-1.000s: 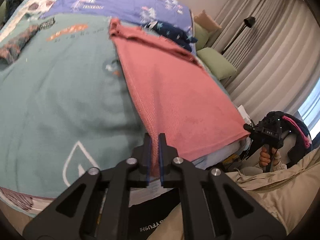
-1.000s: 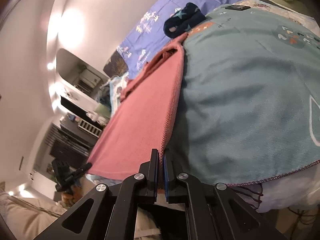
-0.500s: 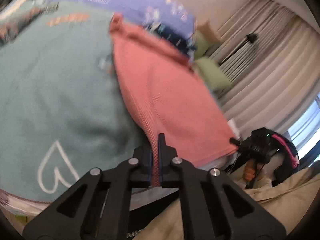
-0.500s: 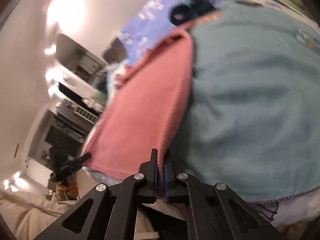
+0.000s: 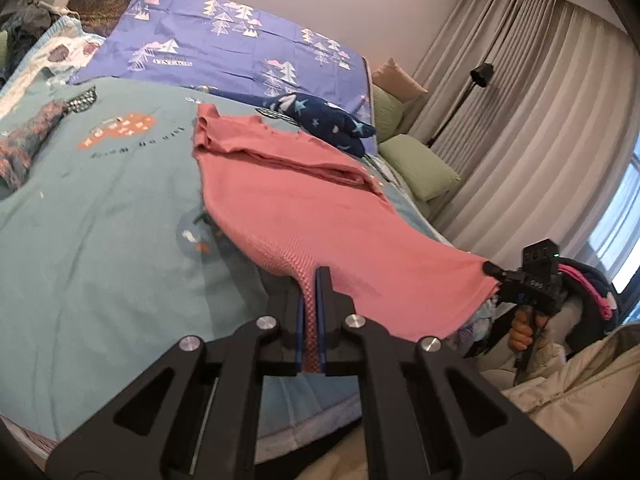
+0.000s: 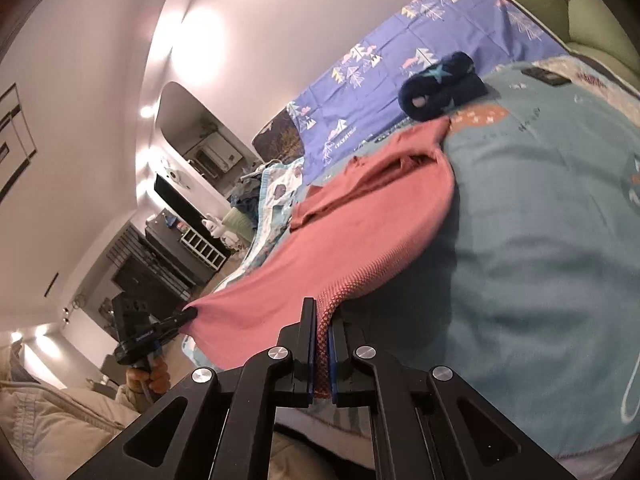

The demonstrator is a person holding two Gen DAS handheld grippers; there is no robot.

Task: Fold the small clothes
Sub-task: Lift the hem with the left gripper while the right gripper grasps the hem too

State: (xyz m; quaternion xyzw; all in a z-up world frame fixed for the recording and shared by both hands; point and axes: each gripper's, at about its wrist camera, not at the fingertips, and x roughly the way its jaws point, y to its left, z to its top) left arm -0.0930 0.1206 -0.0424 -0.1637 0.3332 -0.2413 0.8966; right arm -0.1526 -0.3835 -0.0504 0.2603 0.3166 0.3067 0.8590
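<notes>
A salmon-pink knitted garment (image 5: 320, 208) lies on a teal blanket (image 5: 100, 208), its far end bunched into folds. The near hem hangs lifted between both grippers. My left gripper (image 5: 310, 278) is shut on the hem's left corner, with the knit pinched between its blue pads. In the same view my right gripper (image 5: 489, 269) grips the hem's right corner. In the right wrist view the right gripper (image 6: 322, 310) is shut on the garment (image 6: 340, 232), and the left gripper (image 6: 191, 313) holds the far corner over the blanket (image 6: 540, 240).
A navy star-print garment (image 5: 320, 118) lies beyond the pink one on a purple tree-print sheet (image 5: 224, 44). A dark patterned cloth (image 5: 24, 144) lies far left. Green pillows (image 5: 420, 164), a floor lamp (image 5: 480, 74) and curtains (image 5: 540, 120) stand right. Dark furniture (image 6: 168, 248) stands beside the bed.
Both grippers have risen with the pink garment's near hem, which now hangs off the blanket; the far end stays on the bed.
</notes>
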